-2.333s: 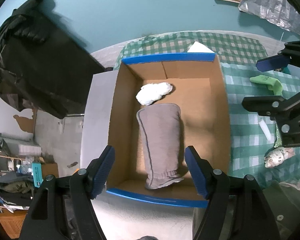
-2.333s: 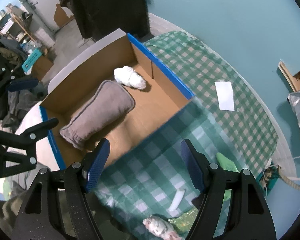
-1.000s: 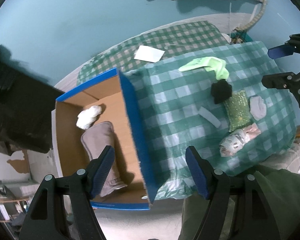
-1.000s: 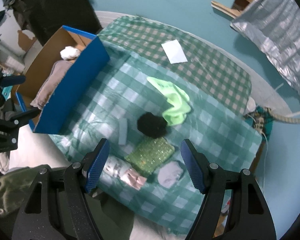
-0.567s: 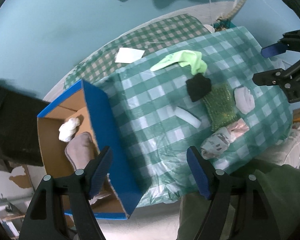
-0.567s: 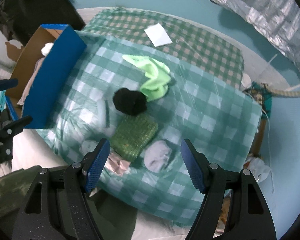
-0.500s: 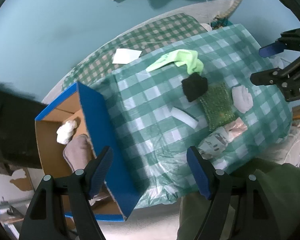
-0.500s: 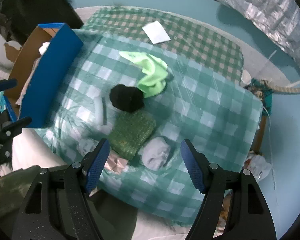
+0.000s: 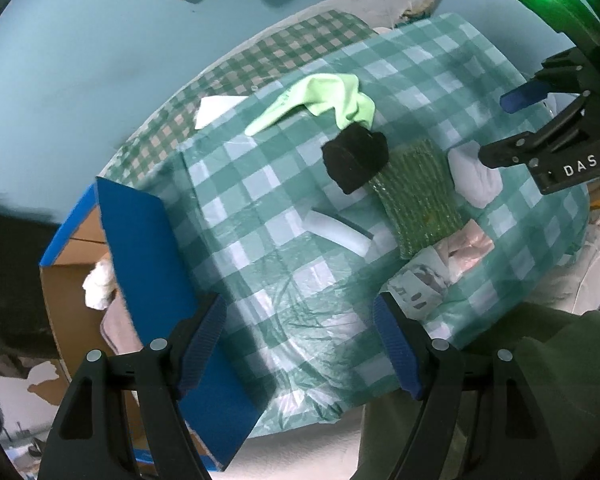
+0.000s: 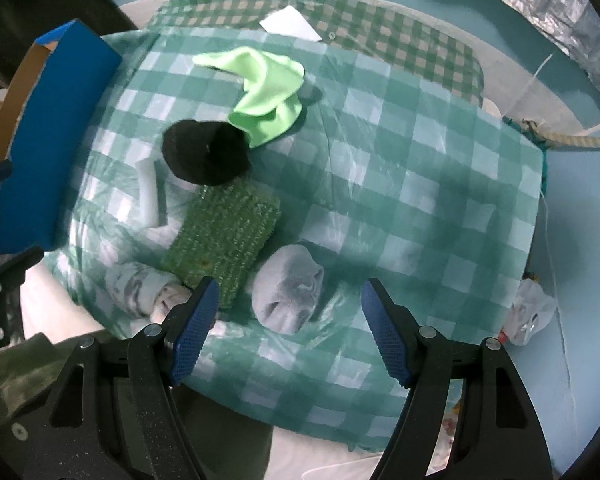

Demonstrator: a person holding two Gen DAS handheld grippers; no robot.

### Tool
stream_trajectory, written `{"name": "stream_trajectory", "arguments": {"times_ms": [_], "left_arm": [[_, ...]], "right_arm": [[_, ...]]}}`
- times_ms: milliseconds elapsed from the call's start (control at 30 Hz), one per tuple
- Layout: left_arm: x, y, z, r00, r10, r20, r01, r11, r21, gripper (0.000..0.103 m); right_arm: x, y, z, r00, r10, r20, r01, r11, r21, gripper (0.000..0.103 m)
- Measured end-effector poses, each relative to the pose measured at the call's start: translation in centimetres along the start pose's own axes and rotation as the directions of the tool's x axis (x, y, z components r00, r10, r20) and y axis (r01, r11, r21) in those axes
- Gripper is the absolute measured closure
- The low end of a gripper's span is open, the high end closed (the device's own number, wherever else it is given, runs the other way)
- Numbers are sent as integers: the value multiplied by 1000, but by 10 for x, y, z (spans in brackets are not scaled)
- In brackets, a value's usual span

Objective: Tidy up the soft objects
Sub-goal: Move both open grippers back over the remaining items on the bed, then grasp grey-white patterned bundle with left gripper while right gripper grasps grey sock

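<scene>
Hovering with both claws spread and empty above the soft-item pile

Right gripper [image 10: 288, 320] hangs over the pale grey rolled cloth [image 10: 288, 286], likely the next pick; left gripper [image 9: 300, 344] waits nearer the blue-walled cardboard box [image 9: 148, 264], to its left, where a white cloth [image 9: 98, 284] already lies.

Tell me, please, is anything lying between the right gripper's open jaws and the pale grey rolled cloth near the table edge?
Nothing visible does. The right gripper is open, and the grey rolled cloth lies directly ahead between its jaws. The green knitted pad sits just to its left, beside it.
</scene>
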State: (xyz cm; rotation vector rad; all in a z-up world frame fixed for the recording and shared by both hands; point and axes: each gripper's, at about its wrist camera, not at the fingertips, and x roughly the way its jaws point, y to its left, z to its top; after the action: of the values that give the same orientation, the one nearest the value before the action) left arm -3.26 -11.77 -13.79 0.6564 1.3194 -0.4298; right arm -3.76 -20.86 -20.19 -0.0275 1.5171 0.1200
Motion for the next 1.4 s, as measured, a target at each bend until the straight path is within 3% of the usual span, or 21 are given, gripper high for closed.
{"name": "stream_trajectory", "arguments": {"times_ms": [367,667,900,1000,1167,1400], "left_arm": [[26,-17,1,1000,-28,5,28,999,43,26],[44,-27,5,997,-76,-8,77,995,57,22],[49,-45,4,991,-131,-4,130,982,137,21],[53,-55,4,990,-137,-19,138,975,173,21],[54,-69,5,987,-160,-27,162,959,234,17],[65,-91,6,992,-124,-33,129,943,308,17]], "right_arm": [[36,-6,0,999,3,-36,-2,1000,24,29],[63,-3,0,998,-35,-60,36,999,16,29],[80,0,-2,994,-87,-67,86,996,-18,30],[79,1,-3,994,-95,-49,94,995,-20,39],[72,-5,-6,996,-80,-31,82,996,42,63],[65,-33,-18,999,-32,-29,36,988,148,67]]}}
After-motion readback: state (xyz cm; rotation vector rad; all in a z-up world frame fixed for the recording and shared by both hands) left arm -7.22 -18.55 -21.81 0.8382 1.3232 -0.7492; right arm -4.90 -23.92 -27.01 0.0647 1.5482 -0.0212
